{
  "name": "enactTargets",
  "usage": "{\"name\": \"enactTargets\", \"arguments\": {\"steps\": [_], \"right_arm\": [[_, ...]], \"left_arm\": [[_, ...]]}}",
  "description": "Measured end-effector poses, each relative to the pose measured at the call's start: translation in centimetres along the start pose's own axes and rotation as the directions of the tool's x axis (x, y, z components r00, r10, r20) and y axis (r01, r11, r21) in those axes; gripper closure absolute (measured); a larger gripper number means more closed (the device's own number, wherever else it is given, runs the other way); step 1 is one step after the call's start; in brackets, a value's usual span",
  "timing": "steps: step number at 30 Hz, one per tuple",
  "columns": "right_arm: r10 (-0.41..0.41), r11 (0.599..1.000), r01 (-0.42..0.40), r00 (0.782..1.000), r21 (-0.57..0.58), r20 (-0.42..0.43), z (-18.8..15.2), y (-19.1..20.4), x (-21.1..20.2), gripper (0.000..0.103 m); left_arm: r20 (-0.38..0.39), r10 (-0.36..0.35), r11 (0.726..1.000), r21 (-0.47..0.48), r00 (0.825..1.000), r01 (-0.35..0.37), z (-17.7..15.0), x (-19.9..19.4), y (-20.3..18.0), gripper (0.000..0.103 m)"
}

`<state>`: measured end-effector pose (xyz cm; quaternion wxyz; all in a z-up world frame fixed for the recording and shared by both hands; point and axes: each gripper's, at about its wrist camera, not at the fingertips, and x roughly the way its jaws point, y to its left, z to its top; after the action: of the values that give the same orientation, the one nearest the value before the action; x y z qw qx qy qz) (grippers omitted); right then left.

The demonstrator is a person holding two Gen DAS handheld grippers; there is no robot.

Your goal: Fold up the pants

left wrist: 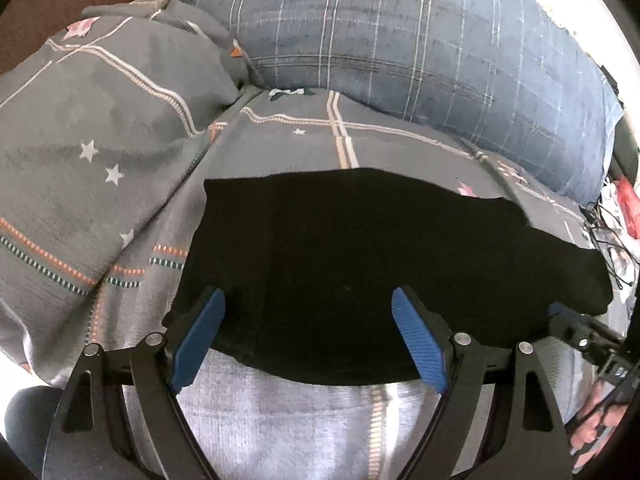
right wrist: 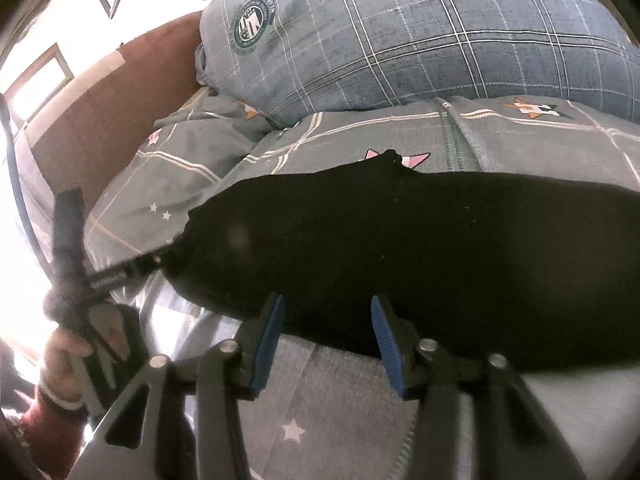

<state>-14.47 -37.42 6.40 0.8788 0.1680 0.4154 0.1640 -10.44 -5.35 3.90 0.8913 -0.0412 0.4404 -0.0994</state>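
Black pants (left wrist: 360, 264) lie flat on a grey patterned bed cover (left wrist: 100, 152), folded into a wide dark block. My left gripper (left wrist: 308, 300) is open, its blue-padded fingers spread over the near edge of the pants, holding nothing. My right gripper (right wrist: 326, 306) is open too, with a narrower gap, its fingers over the near edge of the pants (right wrist: 440, 260). The right gripper also shows at the right edge of the left wrist view (left wrist: 576, 324), at the pants' right end. The left gripper shows at the left of the right wrist view (right wrist: 120, 274), at the pants' left end.
A large blue plaid pillow (left wrist: 420, 40) lies behind the pants across the back of the bed. A brown headboard (right wrist: 88, 120) runs along the left. Clutter and cables (left wrist: 616, 232) sit off the bed's right side. The cover is bunched up at the left (left wrist: 132, 80).
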Motion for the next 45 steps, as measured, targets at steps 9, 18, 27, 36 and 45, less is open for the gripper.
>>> {"name": "enactTargets", "arguments": {"steps": [9,18,27,36,45], "right_arm": [[-0.018,1.000,0.018,1.000,-0.011,-0.002,0.1,0.3,0.3,0.052],[-0.089,0.996,0.089,0.995,-0.003,0.035,0.5,-1.2,-1.8,0.048],[-0.204,0.973,0.192,0.976,0.128,0.082,-0.4,-7.5,-5.8,0.048],[-0.374,0.875,0.317,0.923,0.367,0.095,-2.4,-15.6,-13.0,0.048],[-0.407,0.758,0.273,0.907,0.593,0.103,-5.0,-19.8,-16.7,0.037]], "left_arm": [[0.006,0.008,1.000,0.012,1.000,-0.008,-0.4,-0.1,0.2,0.017],[0.039,-0.044,0.998,0.049,0.998,0.042,0.9,-1.7,-1.6,0.017],[-0.044,-0.190,0.971,0.137,0.981,0.194,1.8,0.5,-8.0,0.017],[-0.160,-0.331,0.878,0.308,0.930,0.365,2.7,2.4,-18.1,0.017],[-0.293,-0.440,0.727,0.439,0.849,0.528,5.1,4.5,-29.3,0.017]]}}
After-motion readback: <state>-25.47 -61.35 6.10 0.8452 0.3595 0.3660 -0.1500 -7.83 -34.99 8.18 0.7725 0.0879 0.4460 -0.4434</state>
